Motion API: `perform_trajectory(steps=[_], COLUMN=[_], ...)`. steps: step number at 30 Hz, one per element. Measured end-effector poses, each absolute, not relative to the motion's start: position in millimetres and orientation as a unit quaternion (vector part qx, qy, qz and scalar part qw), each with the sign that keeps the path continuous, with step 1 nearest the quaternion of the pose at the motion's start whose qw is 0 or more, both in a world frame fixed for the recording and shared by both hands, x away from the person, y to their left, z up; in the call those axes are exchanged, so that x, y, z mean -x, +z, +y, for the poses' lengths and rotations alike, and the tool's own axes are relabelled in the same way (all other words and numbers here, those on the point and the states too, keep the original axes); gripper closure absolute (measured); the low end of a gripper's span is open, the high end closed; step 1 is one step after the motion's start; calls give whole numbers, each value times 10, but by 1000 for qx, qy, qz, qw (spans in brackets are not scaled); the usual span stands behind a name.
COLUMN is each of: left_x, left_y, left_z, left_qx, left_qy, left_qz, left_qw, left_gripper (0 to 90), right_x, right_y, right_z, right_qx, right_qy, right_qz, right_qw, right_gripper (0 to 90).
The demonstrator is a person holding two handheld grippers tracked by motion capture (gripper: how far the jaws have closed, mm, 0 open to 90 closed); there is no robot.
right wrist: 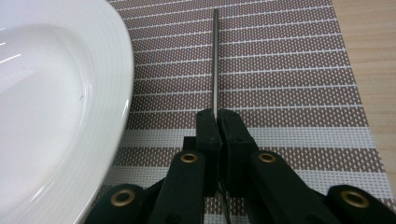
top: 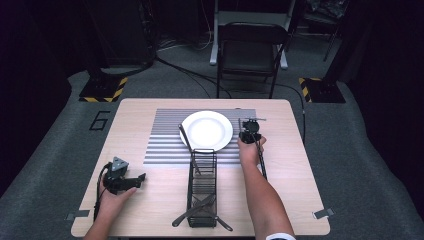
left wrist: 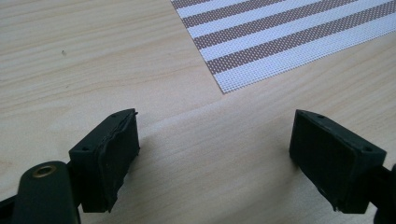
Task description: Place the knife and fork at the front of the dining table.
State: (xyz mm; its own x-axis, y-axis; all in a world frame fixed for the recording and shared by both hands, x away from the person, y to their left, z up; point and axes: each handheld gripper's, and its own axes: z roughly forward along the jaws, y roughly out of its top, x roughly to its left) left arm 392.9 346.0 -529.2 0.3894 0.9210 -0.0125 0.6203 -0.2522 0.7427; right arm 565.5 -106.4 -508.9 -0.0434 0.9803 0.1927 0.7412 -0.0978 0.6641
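Cutlery piece [right wrist: 215, 60], thin and metal, probably a knife seen edge-on, is clamped between the jaws of the right gripper [right wrist: 217, 116], low over the striped placemat [right wrist: 289, 70] just right of the white plate [right wrist: 56, 93]. It looks light, stiff and smooth, so I judge it can slip or turn; holding it on the flat handle is safer. The left gripper [left wrist: 215, 154] rests on the worktop [left wrist: 70, 56] with jaws spread apart, holding nothing. More cutlery lies in the wire caddy [top: 202, 185].

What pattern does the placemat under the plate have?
The placemat is woven with brown and white stripes; the right gripper view shows it best.
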Motion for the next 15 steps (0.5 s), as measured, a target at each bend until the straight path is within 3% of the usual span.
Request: perform_trajectory(steps=[15], left_x=[-3928], left_y=[-5292], left_z=[3459], left_qx=[-760], left_qy=[220], left_qz=[507], left_qw=[342], left_gripper=[157], right_x=[-5694], right_y=[-5090], right_z=[-1053], right_qx=[-670], right_qy=[326], right_qz=[641], right_qw=[185], right_gripper=[869])
